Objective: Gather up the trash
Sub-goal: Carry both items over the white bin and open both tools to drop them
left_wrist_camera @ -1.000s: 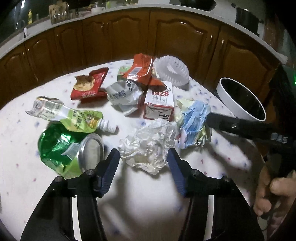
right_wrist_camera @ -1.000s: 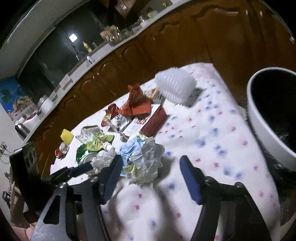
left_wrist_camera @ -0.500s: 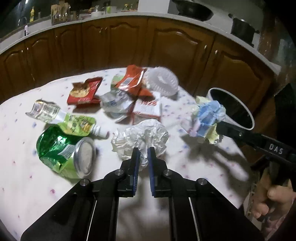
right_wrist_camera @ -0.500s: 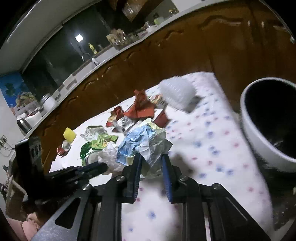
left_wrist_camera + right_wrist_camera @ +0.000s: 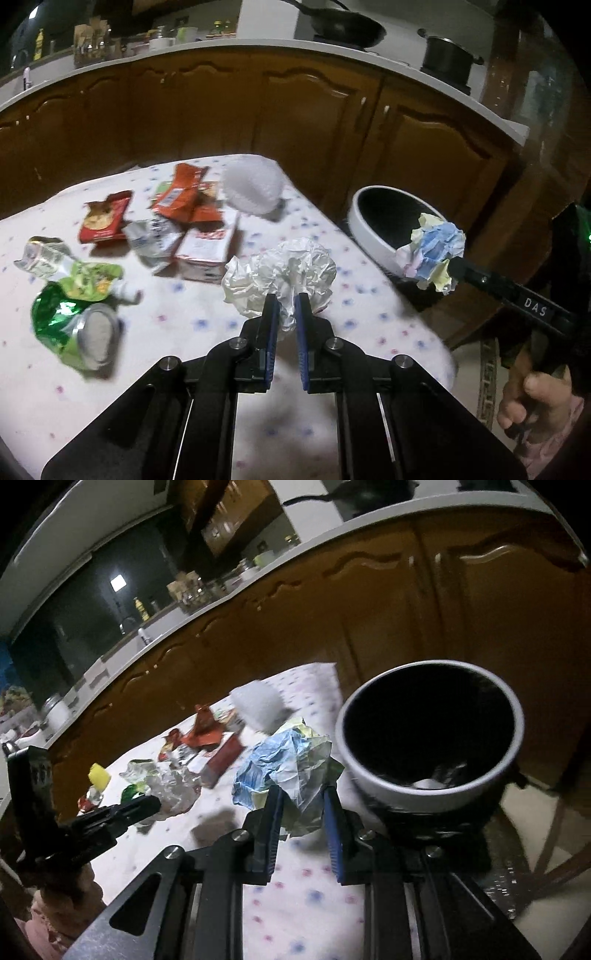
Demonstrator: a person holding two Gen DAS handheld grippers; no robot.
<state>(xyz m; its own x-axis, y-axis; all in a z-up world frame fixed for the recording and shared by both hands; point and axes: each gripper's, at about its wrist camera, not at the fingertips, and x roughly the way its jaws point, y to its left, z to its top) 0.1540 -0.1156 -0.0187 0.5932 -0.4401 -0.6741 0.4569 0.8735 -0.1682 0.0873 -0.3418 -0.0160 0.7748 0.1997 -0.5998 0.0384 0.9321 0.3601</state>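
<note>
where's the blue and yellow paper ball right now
The blue and yellow paper ball is clamped in the right hand-held gripper, raised at the table's right edge beside the white bin. In the left wrist view it shows at right, against the bin's rim.

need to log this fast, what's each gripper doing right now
left gripper: closed on the white crumpled paper
right gripper: closed on the blue and yellow crumpled paper

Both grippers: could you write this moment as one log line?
left gripper: shut on white wad | right gripper: shut on blue wad | bin: beside blue wad
</note>
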